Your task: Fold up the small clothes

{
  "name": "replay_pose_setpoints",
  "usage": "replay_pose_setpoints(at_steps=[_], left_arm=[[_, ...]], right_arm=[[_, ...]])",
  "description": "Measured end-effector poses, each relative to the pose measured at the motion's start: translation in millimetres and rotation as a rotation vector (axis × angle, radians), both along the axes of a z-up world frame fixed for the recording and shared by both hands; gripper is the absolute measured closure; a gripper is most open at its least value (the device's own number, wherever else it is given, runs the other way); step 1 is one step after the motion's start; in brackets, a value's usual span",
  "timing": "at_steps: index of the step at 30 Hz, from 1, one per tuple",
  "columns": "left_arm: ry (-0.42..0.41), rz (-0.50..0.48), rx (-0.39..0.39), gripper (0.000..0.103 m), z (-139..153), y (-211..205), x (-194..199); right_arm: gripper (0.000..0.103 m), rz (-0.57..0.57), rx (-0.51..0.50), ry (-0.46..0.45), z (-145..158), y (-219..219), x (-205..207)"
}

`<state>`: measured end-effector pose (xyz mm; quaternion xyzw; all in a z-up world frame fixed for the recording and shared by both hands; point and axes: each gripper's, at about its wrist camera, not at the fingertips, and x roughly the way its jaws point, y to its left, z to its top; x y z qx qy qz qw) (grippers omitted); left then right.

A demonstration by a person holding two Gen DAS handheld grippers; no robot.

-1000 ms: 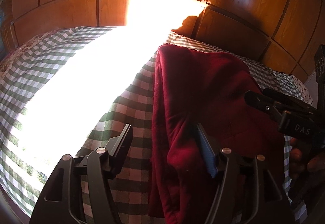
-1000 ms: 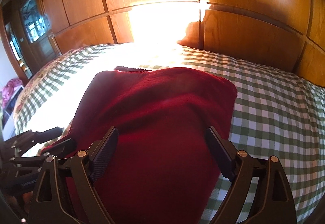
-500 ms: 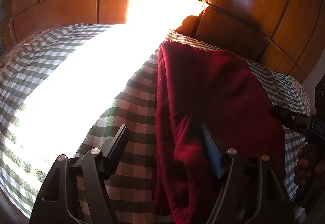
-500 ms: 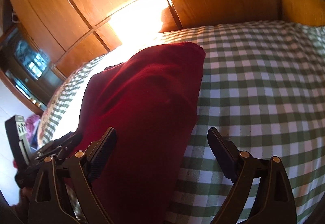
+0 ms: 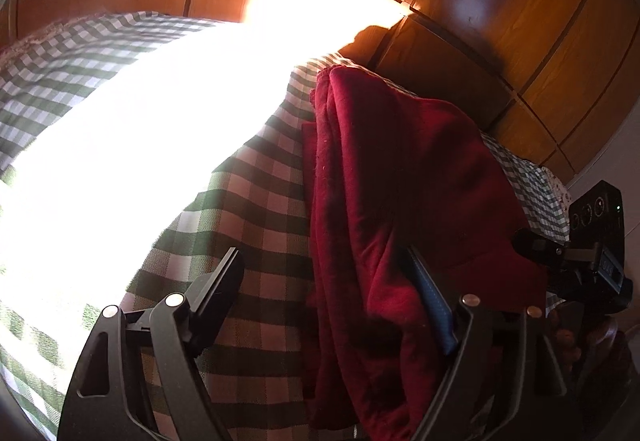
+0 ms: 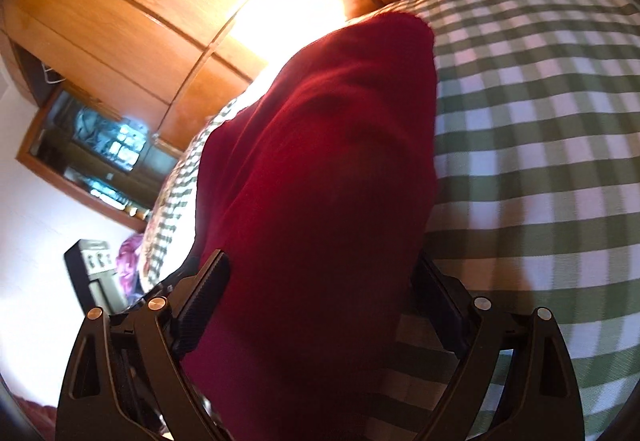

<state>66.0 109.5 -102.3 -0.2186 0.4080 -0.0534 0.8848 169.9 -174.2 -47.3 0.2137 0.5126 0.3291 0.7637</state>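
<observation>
Nearest in the left wrist view, the left hand-held gripper (image 5: 324, 297) has its black jaws opening; its left finger (image 5: 218, 283) stands over bare bedcover, while the right one, with a blue pad, is half buried in cloth. The near edge of the dark red, soft knit garment (image 5: 392, 177) lies between the jaws, and the pads do not press on it.

In the right wrist view, the right hand-held gripper (image 6: 320, 297) has its jaws spread wide. The dark red garment (image 6: 328, 161) fills the gap between them and laps against both ribbed pads, yet nothing is pinched.

The garment lies folded in a long, layered heap on the green-and-white checked bedcover (image 5: 256, 209), running from the grippers away toward the head of the bed. At the right edge of the left view, the other black gripper with its camera block (image 5: 596, 237) sits just beside the cloth, with fingertips of a person's hand (image 5: 564, 341) below it.

Farther off, a band of harsh sunlight (image 5: 132, 145) washes out the bedcover. Beyond it rises the panelled orange-brown wooden headboard (image 5: 480, 1).
</observation>
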Motion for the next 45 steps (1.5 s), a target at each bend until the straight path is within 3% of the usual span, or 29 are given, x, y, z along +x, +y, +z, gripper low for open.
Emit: replay_pose_setpoints(at_steps=[5, 7, 8, 9, 10, 13, 17, 22, 29, 33, 37, 39, 41, 44, 45], left_arm=[[-0.002, -0.022, -0.093, 0.02, -12, 14, 2], [-0.018, -0.037, -0.09, 0.023, -14, 15, 2], [-0.023, -0.053, -0.112, 0.029, -15, 16, 2], [-0.031, -0.087, -0.157, 0.05, -15, 18, 1], [-0.036, -0.126, -0.212, 0.064, -15, 19, 1], [-0.057, -0.156, -0.161, 0.072, -1, 3, -1], [-0.085, -0.198, -0.184, 0.074, 15, -13, 1], [-0.119, -0.31, -0.18, 0.074, 41, -71, 26], [-0.155, -0.512, -0.151, 0.074, 75, -197, 84], [-0.116, -0.602, -0.082, 0.074, 72, -266, 111], [-0.031, -0.658, 0.078, 0.073, 41, -329, 129], [-0.024, -0.655, 0.119, 0.069, 28, -341, 128], [-0.046, -0.648, 0.131, 0.069, 29, -343, 119], [-0.065, -0.617, 0.14, 0.064, 36, -329, 104], [-0.088, -0.595, 0.16, 0.058, 42, -324, 102]], right_arm=[[0.014, 0.027, 0.024, 0.001, -6, 15, 3], [0.021, 0.035, 0.012, -0.015, -7, 23, 3], [0.029, 0.037, 0.005, -0.019, -7, 25, 3], [0.033, 0.038, -0.002, -0.022, -6, 27, 4], [0.042, 0.038, -0.007, -0.027, -5, 29, 2], [0.053, 0.039, -0.031, -0.08, 9, 34, -8], [0.057, 0.039, -0.048, -0.164, 35, 32, -25], [0.057, -0.041, -0.064, -0.251, 67, -14, -32], [0.057, -0.257, -0.125, -0.31, 97, -122, -34], [0.057, -0.365, -0.188, -0.264, 82, -179, -28], [0.05, -0.459, -0.237, -0.162, 44, -227, -25], [0.041, -0.491, -0.255, -0.102, 22, -238, -24], [0.024, -0.526, -0.249, -0.08, 11, -247, -30], [0.024, -0.571, -0.258, -0.103, 16, -251, -41], [0.024, -0.599, -0.29, -0.124, 23, -253, -46]])
